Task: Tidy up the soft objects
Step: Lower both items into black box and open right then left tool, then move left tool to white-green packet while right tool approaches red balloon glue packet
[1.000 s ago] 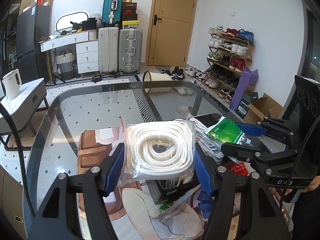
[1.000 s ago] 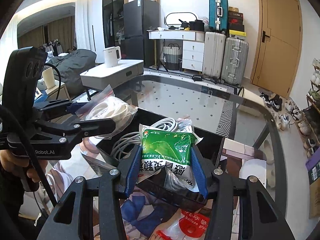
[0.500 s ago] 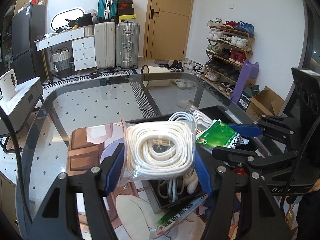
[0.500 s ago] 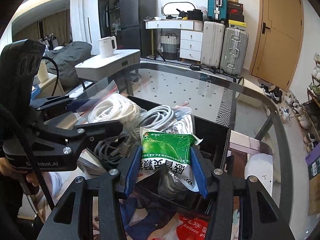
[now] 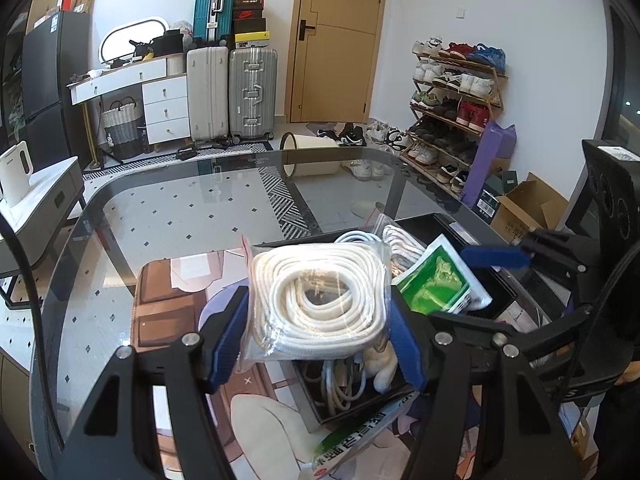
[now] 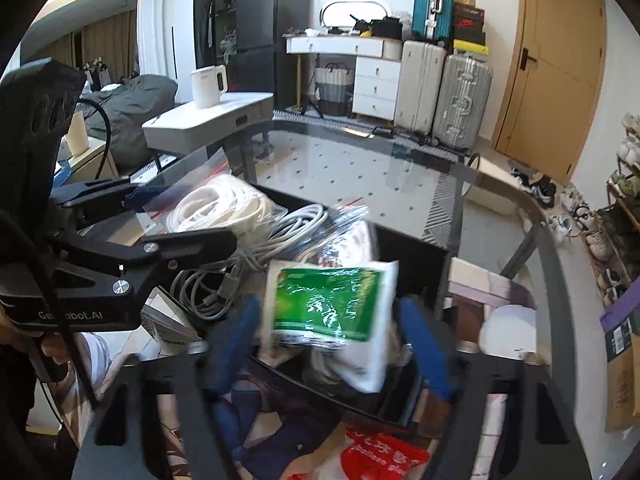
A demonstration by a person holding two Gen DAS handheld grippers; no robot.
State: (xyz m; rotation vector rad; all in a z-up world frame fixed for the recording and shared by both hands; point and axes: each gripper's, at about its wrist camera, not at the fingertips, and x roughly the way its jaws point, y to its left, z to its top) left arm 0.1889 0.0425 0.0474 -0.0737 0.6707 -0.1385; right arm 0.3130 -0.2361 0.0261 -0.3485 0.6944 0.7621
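Left claw [image 5: 316, 332] pinches the rope bag [image 5: 320, 300]; right view alone shows opening right claw [image 6: 334, 344] freeing green packet [image 6: 332, 304].

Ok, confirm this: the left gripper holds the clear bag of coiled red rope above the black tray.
Wrong in one respect: the rope is white, not red. The left wrist view shows the left gripper holding the clear bag of coiled white rope above the black tray.

Bkgd: suitcases [image 5: 231, 92] by door [image 5: 338, 36], shoe rack [image 5: 452, 112] at R wall, white kettle [image 6: 208, 86], fridge [image 6: 272, 36].
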